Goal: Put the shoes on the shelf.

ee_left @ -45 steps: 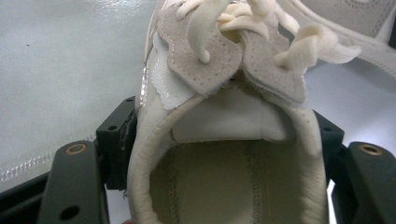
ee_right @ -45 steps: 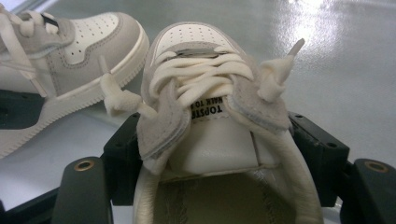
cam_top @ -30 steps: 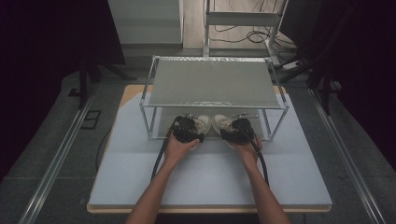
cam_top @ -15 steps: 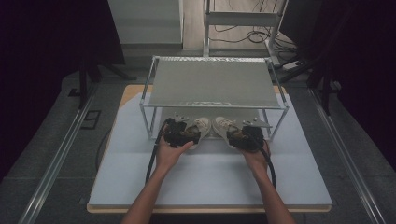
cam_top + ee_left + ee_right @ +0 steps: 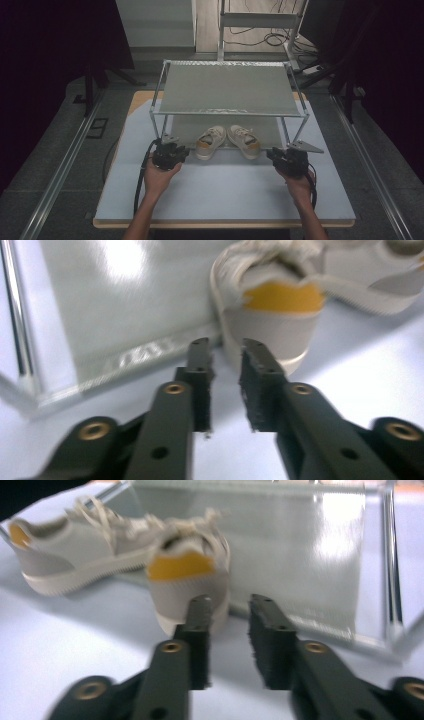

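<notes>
The left hand-held gripper [image 5: 226, 365] has its jaws parted by a narrow gap, holding nothing; just ahead sits the yellow-patched heel of a beige canvas sneaker [image 5: 272, 315]. The right hand-held gripper [image 5: 229, 617] is likewise slightly open and empty, the second beige sneaker [image 5: 192, 577] just ahead-left. Both shoes lie under a metal wire rack [image 5: 227, 90] on the pale blue counter [image 5: 225, 190].

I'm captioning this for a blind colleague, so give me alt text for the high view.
A pair of pale sneakers with yellow heels sits on the lower shelf of a two-tier metal rack on a light table. A person's hands hold the left gripper and right gripper on the table, one each side of the shoes.
</notes>
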`<state>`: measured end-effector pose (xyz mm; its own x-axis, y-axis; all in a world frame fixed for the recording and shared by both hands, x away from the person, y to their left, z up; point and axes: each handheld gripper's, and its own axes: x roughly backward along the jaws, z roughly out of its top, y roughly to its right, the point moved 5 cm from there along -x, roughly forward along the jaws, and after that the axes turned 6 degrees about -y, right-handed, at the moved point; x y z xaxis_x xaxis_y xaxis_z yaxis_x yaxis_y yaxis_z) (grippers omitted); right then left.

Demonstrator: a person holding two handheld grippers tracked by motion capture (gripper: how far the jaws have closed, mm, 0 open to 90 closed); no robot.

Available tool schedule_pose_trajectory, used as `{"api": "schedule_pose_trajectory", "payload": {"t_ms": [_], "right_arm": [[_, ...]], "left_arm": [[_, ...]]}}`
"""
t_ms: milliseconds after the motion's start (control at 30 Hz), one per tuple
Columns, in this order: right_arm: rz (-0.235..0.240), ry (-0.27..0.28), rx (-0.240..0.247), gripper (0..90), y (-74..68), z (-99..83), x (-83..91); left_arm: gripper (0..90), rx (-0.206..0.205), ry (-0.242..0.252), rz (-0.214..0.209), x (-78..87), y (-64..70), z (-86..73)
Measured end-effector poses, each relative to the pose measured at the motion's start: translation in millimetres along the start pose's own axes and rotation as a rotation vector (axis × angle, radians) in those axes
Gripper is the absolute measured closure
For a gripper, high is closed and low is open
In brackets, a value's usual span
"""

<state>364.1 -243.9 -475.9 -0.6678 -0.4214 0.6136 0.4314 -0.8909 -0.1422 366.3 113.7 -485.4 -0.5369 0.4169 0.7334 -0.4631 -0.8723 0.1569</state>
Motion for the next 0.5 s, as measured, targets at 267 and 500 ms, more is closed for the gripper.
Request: {"api": "schedule_pose_trajectory", "payload": {"t_ms": [267,500], "right_arm": [[-0.006,-0.076,0.012,83.9,10.5,-21.6,-14.3],[-0.01,-0.104,0.041,84.4,0.7,-24.0,-26.8]], "left_arm": [[85.3,0.009,-0.053,-0.027,-19.2,-3.1,-9.4],[85.1,0.003,-0.066,-0.033,-28.5,1.8,-6.9]]}}
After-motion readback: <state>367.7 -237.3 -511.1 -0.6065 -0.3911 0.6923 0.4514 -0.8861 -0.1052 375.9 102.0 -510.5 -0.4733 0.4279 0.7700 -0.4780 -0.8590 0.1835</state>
